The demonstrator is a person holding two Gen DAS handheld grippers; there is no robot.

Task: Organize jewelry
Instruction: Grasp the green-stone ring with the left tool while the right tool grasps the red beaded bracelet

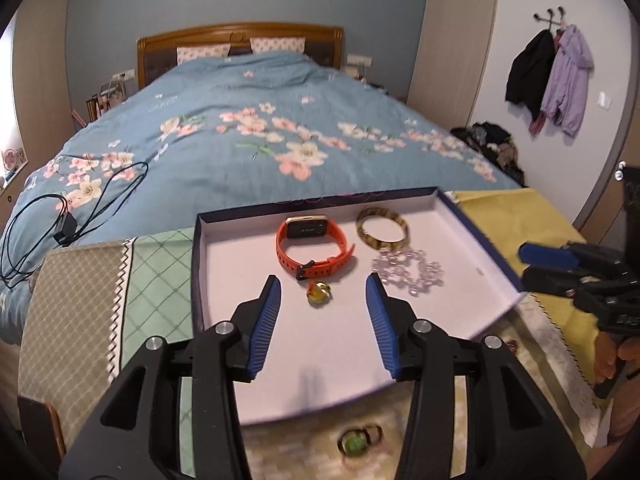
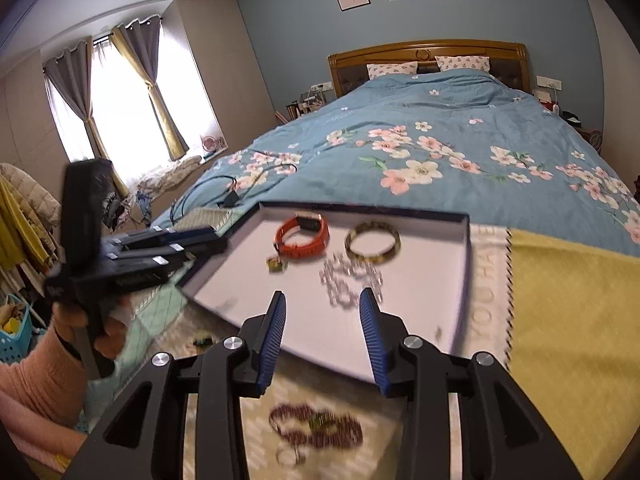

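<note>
Nearest the person, loose pieces lie on the patterned cloth, not yet in the tray: a green ring [image 1: 355, 443] under the left gripper [image 1: 323, 290], and a dark red bead necklace [image 2: 316, 428] with a small silver ring [image 2: 289, 457] under the right gripper [image 2: 322, 307]. Both are blurred, so finer detail is hard to tell.

Both grippers hang over the near edge of the white tray [image 1: 224, 280] with their blue jaws apart and nothing between them. It looks like the gap between one drop and the next pick.

Inside the tray, a yellow ring [image 1: 319, 293] sits just ahead of the left jaws. A clear bead bracelet [image 2: 350, 282] lies just ahead of the right ones. Behind these are the orange watch [image 1: 310, 244] and the brown bangle [image 1: 382, 227], side by side and apart.

Beyond the tray, the flowered blue bedspread [image 1: 248, 120] stretches to the headboard.

The next move probably calls for drawing back and down to the cloth. The necklace will likely sag, so a pinch on a bunched part should serve best. The rings need a careful, low nip.
</note>
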